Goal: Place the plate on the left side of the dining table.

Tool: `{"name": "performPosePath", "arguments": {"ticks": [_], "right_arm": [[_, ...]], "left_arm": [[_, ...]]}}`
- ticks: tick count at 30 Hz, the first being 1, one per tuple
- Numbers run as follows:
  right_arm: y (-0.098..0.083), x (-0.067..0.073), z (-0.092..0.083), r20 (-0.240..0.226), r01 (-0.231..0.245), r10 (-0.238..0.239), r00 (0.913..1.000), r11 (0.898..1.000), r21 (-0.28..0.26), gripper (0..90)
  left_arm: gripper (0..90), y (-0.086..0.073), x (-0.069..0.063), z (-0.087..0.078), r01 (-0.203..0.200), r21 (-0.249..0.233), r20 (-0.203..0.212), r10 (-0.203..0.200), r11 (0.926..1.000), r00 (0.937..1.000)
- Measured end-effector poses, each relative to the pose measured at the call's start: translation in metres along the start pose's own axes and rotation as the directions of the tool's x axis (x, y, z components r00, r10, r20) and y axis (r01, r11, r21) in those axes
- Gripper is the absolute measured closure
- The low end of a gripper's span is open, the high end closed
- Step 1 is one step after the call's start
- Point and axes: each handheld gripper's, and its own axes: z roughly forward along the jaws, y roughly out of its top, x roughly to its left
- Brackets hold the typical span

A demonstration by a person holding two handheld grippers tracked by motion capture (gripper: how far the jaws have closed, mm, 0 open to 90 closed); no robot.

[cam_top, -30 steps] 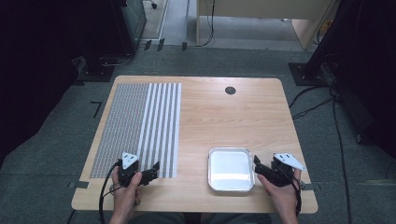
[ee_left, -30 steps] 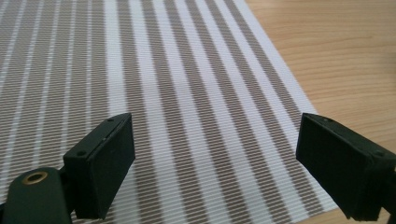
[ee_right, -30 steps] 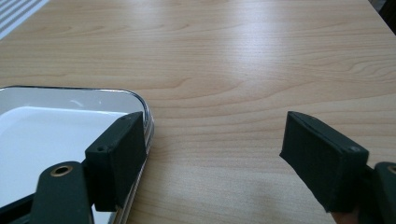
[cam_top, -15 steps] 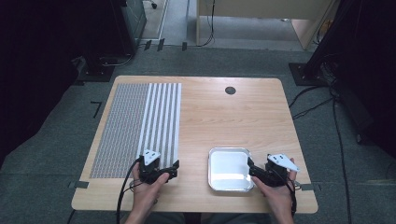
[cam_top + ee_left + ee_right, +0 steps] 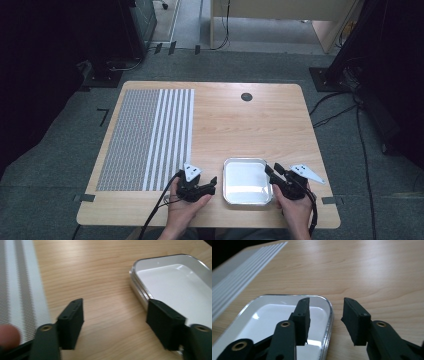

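While both grippers' jaws have just been closing, gapped, the right gripper (image 5: 325, 320) straddles the unlabelled tray's (image 5: 329, 315) rim.

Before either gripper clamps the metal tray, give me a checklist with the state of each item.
1. Right gripper straddles the metal tray rim, one finger inside and one outside: ok.
2. Right fingers pressing the rim: not ok; they have just been closing, a gap remains.
3. Left gripper on the tray: not ok; only bare table lies between its fingers, which have just been closing.
4. Tray empty: ok.
5. Tray clear of the striped mat: ok.
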Motion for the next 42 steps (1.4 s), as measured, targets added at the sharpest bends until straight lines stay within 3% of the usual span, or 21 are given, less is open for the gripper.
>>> {"name": "performPosePath", "arguments": {"ticks": [3,6,8,11,17,20,24,28,32,35,42], "right_arm": [[-0.001,-0.001,0.001,0.02,-0.029,0.028,0.9994,0.999,0.038,66.5],[0.0,-0.003,-0.001,-0.004,-0.081,0.081,0.9967,0.996,0.032,74.6],[0.001,-0.006,-0.001,-0.044,-0.125,0.126,0.991,0.992,0.024,75.2],[0.001,-0.01,0.001,-0.05,-0.162,0.163,0.9854,0.987,0.022,76.9],[0.002,-0.015,0.001,-0.074,-0.244,0.249,0.9657,0.968,0.064,81.7],[0.002,-0.017,0.002,-0.097,-0.286,0.293,0.9512,0.955,0.085,83.9],[0.002,-0.018,0.003,-0.098,-0.302,0.311,0.9454,0.949,0.094,86.4],[0.002,-0.018,0.001,-0.068,-0.306,0.311,0.9481,0.95,0.067,86.5],[0.001,-0.021,0.002,-0.082,-0.325,0.333,0.9394,0.941,0.091,86.5],[0.001,-0.02,0.003,-0.077,-0.31,0.317,0.9453,0.946,0.093,86.7],[0.001,-0.017,0.004,-0.056,-0.293,0.301,0.9521,0.949,0.119,88.6]], "left_arm": [[51.8,0.0,-0.007,0.002,0.012,0.007,0.04,-0.012,0.9999,0.9991],[55.8,0.0,-0.01,0.002,0.033,0.003,0.08,-0.033,0.9995,0.9962],[57.7,0.001,-0.011,0.001,0.047,0.002,0.099,-0.047,0.9989,0.9939],[61.7,0.001,-0.015,0.0,0.042,0.003,0.119,-0.042,0.9991,0.992],[69.4,-0.001,-0.021,0.003,0.011,0.035,0.135,-0.016,0.9993,0.9907],[71.8,-0.003,-0.023,0.005,-0.003,0.048,0.152,-0.004,0.9988,0.9884],[73.5,-0.005,-0.026,0.007,-0.029,0.057,0.154,0.02,0.9979,0.9879],[76.5,-0.005,-0.027,0.007,-0.035,0.052,0.154,0.027,0.9981,0.9877],[80.1,-0.004,-0.027,0.007,-0.041,0.054,0.15,0.032,0.9977,0.9882],[81.2,-0.004,-0.025,0.007,-0.041,0.061,0.161,0.031,0.9973,0.9864],[80.8,-0.003,-0.027,0.008,-0.067,0.067,0.145,0.057,0.9954,0.9877]]}}
